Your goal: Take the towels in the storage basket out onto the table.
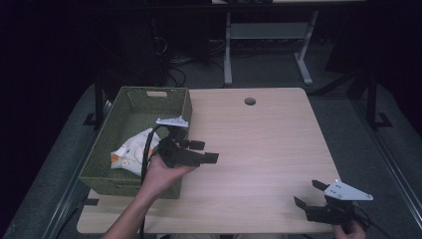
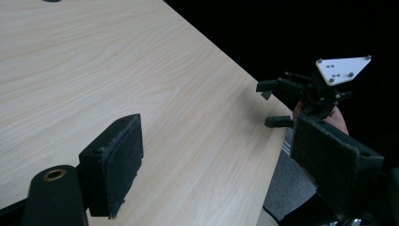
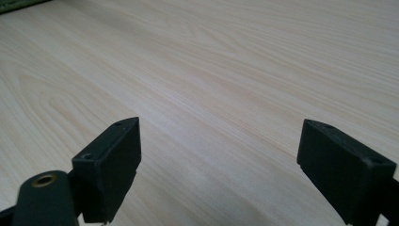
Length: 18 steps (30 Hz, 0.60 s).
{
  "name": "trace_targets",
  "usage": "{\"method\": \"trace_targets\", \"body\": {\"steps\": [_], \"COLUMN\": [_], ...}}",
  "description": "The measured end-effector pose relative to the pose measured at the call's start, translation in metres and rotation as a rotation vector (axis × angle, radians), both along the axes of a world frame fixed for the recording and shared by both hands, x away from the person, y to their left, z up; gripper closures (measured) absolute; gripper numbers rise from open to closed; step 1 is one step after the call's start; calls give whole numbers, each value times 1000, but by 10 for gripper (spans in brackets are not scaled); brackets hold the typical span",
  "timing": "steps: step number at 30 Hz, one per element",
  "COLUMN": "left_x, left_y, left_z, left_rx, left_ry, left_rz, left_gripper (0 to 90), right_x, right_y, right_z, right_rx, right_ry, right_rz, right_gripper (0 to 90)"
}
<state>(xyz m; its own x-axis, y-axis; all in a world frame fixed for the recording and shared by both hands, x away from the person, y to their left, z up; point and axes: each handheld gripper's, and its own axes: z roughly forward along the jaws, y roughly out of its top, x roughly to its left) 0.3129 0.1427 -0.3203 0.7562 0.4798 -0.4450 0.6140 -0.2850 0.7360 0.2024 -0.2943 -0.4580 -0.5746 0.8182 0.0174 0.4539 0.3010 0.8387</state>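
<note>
A green woven basket stands on the left part of the wooden table, and a white packet with orange print lies inside it. My left gripper hovers just right of the basket's near right corner, open and empty, pointing right across the table. Its own view shows both padded jaws wide apart over bare wood. My right gripper sits at the table's near right corner, open with nothing between its jaws. The left gripper view also catches that right gripper far off at the table edge.
A round cable hole is near the table's far edge. Beyond the table stand a grey desk frame and cables on a dark floor. The table edge runs diagonally beside the right gripper.
</note>
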Motion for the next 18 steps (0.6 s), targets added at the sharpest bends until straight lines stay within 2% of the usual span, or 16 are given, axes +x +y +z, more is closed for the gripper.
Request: {"method": "trace_targets", "body": {"steps": [5, 12, 18], "left_x": [4, 10, 17], "left_y": [10, 24, 33], "left_z": [1, 2, 3], "left_rx": [13, 5, 15], "left_ry": [-6, 7, 14], "left_rz": [15, 30, 52], "left_gripper": [176, 195, 202], "right_x": [0, 0, -1], "right_y": [0, -1, -1], "right_z": [0, 0, 0], "right_rx": [0, 4, 4], "right_ry": [2, 4, 1], "right_rz": [-2, -6, -2], "right_gripper": [138, 138, 138]}}
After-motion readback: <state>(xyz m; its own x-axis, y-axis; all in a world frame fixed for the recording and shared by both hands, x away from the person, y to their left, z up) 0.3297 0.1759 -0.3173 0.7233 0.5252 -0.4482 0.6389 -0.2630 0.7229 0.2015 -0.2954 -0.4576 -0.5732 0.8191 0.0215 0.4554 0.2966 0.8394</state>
